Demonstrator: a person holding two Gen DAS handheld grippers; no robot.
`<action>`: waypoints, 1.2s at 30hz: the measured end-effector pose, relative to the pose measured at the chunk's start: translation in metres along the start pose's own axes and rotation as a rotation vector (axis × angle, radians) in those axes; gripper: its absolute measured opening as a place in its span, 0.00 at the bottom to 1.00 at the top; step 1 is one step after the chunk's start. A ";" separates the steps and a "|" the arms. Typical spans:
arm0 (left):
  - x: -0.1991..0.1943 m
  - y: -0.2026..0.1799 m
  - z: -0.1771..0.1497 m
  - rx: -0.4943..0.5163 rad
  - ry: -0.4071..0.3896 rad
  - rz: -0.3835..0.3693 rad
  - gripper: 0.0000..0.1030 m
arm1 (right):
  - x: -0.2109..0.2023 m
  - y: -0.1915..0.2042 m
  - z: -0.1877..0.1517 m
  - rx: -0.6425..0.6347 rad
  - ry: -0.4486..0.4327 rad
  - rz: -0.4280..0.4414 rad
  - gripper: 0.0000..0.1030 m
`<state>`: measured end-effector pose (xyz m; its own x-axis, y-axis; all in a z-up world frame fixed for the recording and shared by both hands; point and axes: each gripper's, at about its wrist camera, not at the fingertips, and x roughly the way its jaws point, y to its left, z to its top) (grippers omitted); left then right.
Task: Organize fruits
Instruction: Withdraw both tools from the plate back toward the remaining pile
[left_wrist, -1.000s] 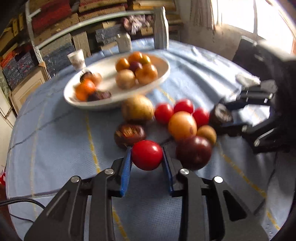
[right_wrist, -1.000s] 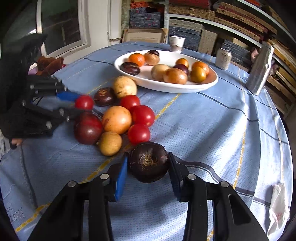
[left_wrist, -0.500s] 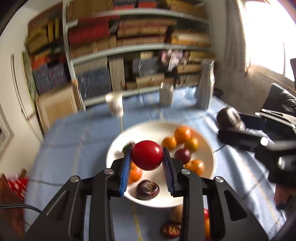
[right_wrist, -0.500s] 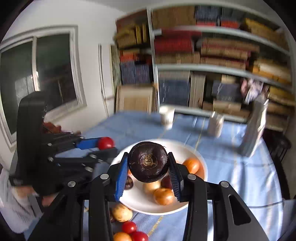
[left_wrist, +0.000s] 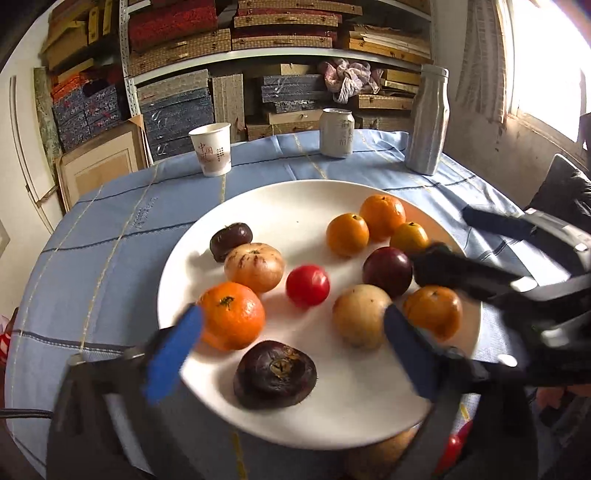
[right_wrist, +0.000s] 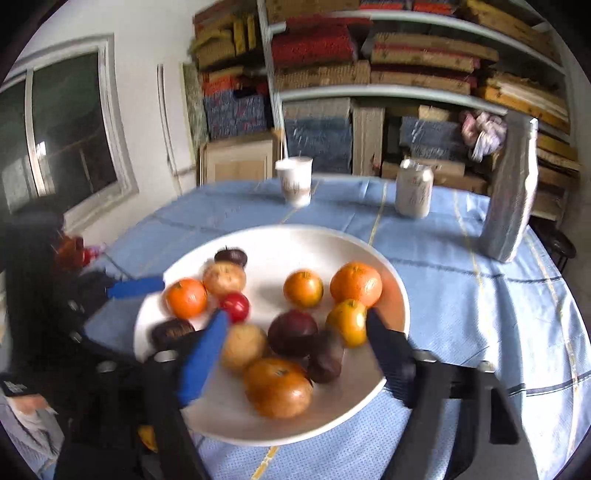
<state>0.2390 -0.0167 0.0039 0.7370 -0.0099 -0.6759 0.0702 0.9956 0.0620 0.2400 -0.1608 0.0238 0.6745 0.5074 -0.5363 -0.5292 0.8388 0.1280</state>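
A white plate (left_wrist: 295, 188) (right_wrist: 280, 230) holds several oranges, brownish and dark fruits. My left gripper (left_wrist: 291, 350) hovers over the plate's near edge, its jaws opening with nothing pressed between them. The red tomato (left_wrist: 307, 285) (right_wrist: 235, 306) lies free on the plate ahead of it. My right gripper (right_wrist: 295, 354) (left_wrist: 476, 247) is over the plate's right side, jaws opening. A blurred dark purple fruit (right_wrist: 325, 356) sits between its fingers, untouched by the pads, among the plate's fruit. The left gripper (right_wrist: 122, 314) shows at the plate's left rim.
A paper cup (left_wrist: 211, 153), a can (left_wrist: 337, 132) and a tall grey bottle (left_wrist: 428, 122) stand behind the plate on the blue tablecloth (left_wrist: 110, 229). More loose fruit, one red (left_wrist: 448, 450), peeks out below the plate's near edge. Shelves of boxes fill the back wall.
Both grippers carried their fruit from the loose pile to over the plate, then opened. The red tomato left the left gripper and lies on the plate; the dark fruit left the right gripper's pads.
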 end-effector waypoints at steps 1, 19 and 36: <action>-0.002 -0.002 -0.002 0.016 -0.003 0.012 0.96 | -0.006 0.001 0.001 -0.001 -0.021 0.002 0.78; -0.076 -0.014 -0.041 0.095 -0.087 0.053 0.96 | -0.080 -0.017 -0.029 0.161 -0.120 0.036 0.96; -0.081 -0.024 -0.068 0.109 -0.050 0.037 0.96 | -0.114 -0.044 -0.068 0.340 -0.114 0.056 0.97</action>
<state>0.1320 -0.0330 0.0076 0.7726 0.0189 -0.6346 0.1131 0.9795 0.1669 0.1511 -0.2688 0.0231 0.7126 0.5571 -0.4265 -0.3783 0.8170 0.4352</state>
